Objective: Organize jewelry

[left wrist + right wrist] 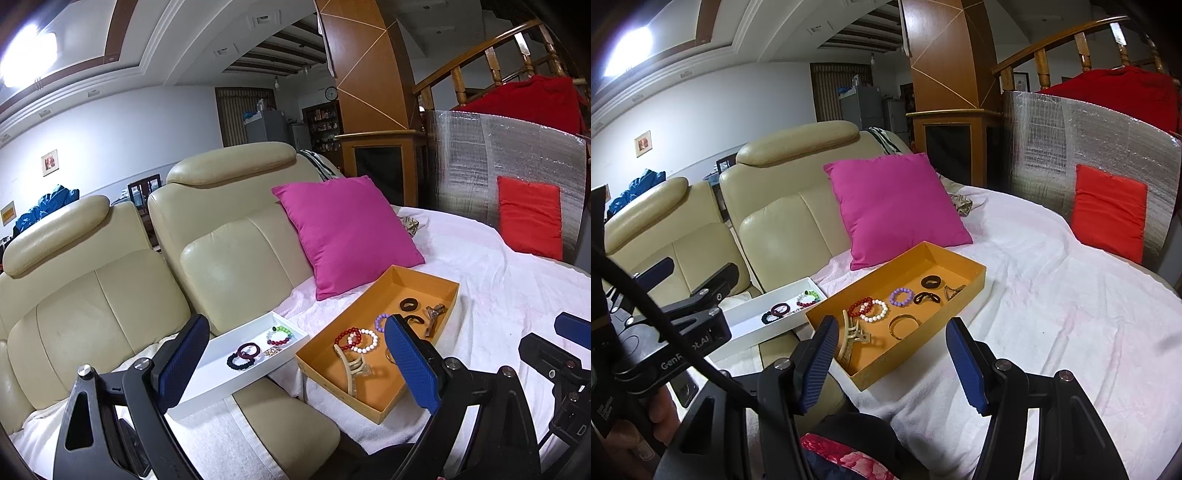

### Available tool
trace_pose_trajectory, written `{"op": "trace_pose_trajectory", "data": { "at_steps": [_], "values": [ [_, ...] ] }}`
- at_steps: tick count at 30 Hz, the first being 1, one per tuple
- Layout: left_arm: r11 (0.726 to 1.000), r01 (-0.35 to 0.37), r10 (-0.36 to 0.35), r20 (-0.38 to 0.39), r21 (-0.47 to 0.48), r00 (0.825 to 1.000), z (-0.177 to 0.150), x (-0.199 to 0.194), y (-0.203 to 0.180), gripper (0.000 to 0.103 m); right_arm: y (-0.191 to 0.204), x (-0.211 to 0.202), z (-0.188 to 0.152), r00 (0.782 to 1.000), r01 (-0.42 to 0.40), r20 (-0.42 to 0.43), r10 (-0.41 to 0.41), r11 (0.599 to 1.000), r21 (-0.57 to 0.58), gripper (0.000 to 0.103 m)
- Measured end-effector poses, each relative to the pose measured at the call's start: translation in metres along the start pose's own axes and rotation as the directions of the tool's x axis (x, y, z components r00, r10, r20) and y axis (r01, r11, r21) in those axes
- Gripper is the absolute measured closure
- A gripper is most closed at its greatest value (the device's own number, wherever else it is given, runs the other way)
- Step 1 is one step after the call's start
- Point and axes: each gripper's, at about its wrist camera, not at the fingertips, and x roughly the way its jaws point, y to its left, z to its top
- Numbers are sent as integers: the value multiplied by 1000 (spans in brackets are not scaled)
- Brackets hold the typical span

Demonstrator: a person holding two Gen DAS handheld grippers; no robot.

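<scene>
Orange tray [964,291] beyond parted right gripper [890,363]

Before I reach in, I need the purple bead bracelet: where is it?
In the right wrist view, the purple bead bracelet lies mid orange box, between the white bead bracelet and a dark ring.

Brand lettering: white "GenR..ot.AI", its middle letters hidden behind a black cable [646,295], on the black body of the left gripper [676,360], at about 8 o'clock in the right wrist view.
Small white print: on the same gripper's handle, at the far left edge, too small to read.
Wall clock [331,93]: at about 12 o'clock in the left wrist view; its numerals cannot be made out.
Other text: none legible.
</scene>
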Motion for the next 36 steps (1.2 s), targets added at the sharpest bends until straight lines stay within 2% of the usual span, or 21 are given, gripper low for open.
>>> {"op": "trace_pose_trajectory", "data": {
  "at_steps": [16,36],
  "values": [
    [1000,0,-1,-46,-15,999,-1,22,3,7,2,17,7,1000,19,-20,-19,1000,-3,39],
    [1000,-17,15,-104,-20,994,-1,65,3,7,6,69,20,997,13,-73,-15,1000,-27,39]
  ]
}}
